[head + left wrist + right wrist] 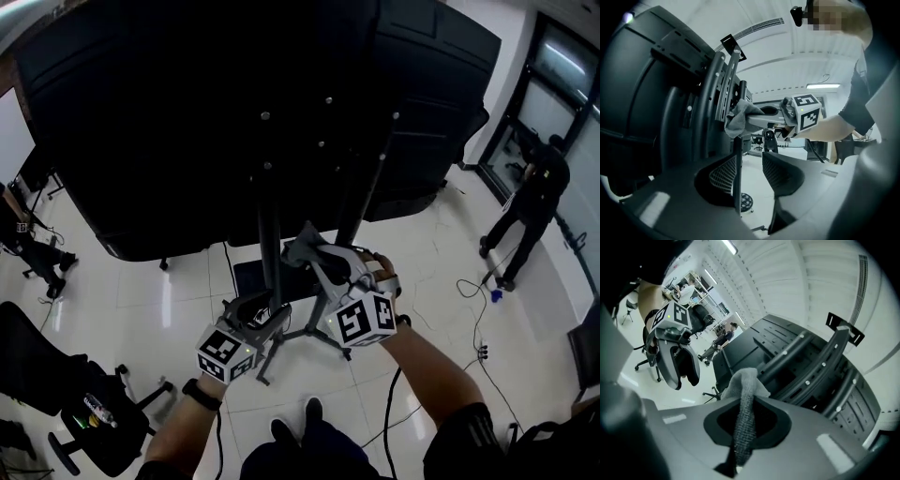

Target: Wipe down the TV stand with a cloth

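**A:** What's the room like?

**B:** It's an office with a glossy white floor [178,291]. In the head view the black back of a big TV [187,112] fills everything from 10 to 2 o'clock. An office chair [94,412] sits at 8 o'clock, and a person [530,197] stands at 3 o'clock by a glass door.

**A:** And the TV stand?

**B:** The TV stand [298,335] is near the centre. Its legs spread on the floor and its uprights run toward 12 o'clock behind the screen.

**A:** Where's the cloth?

**B:** The grey cloth [744,394] is in the right gripper [745,427], whose fingers are clamped tight on it. The loose end bunches up past the tips. In the left gripper view that bunch lies against the stand's upright bracket, at about 11 o'clock from the middle.

**A:** And the other hand?

**B:** The left gripper [750,176] sits at 8 o'clock of the right one in the head view. Its fingers are drawn in narrow, but a gap remains between them. A thin pole [737,159] of the stand shows in that gap, close to the left finger, with bare floor visible between it and the right finger. I can't tell whether the pole touches that finger.
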`<state>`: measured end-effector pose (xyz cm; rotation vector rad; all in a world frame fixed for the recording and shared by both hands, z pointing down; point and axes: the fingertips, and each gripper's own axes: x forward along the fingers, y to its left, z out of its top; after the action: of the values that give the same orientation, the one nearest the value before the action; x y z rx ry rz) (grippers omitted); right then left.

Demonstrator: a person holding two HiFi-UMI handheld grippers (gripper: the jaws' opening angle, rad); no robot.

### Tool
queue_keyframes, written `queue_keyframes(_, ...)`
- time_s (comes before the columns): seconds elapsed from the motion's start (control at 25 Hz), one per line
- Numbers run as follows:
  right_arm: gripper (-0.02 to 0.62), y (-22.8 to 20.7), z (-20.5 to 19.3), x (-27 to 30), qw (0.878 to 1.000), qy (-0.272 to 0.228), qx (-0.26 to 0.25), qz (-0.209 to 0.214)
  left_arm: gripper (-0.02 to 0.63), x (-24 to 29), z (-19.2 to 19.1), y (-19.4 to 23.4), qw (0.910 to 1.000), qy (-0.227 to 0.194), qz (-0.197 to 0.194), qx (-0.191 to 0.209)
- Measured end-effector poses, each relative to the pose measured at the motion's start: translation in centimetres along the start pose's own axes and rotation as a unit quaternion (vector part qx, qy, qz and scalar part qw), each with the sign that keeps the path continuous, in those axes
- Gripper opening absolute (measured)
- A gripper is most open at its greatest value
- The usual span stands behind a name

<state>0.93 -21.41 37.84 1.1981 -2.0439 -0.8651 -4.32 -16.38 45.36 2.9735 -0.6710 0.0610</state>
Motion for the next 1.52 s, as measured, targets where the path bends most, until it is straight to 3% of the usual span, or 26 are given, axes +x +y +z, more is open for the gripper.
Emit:
queue_keyframes(0.32,0.015,-9.9,3.6,-4.2,0.998,-0.015,0.007,-0.061,0.237,0.9,9.7,-2.4,0.9971,-0.039,-0.027,0.06)
queue_keyframes(0.48,0.015,-15.5,5.6,-5.6,0.996,-0.032,-0.012,-0.088,0.252,2.2,14.2,-3.3,0.9942,-0.064,-0.029,0.082)
queue_keyframes(0.96,0.015,-28.5,5.3,-6.0,0.991,-0.057,-0.051,-0.109,0.287,8.5,23.6,-6.3,0.9879,-0.113,-0.013,0.105)
queue_keyframes(1.24,0.015,-31.1,4.3,-4.1,0.991,-0.064,-0.077,-0.092,0.293,11.4,26.2,-5.9,0.9849,-0.128,0.012,0.116)
queue_keyframes(1.52,0.015,-30.0,2.7,-2.7,0.988,-0.075,-0.111,-0.071,0.295,13.0,25.4,-4.9,0.9855,-0.126,0.035,0.108)
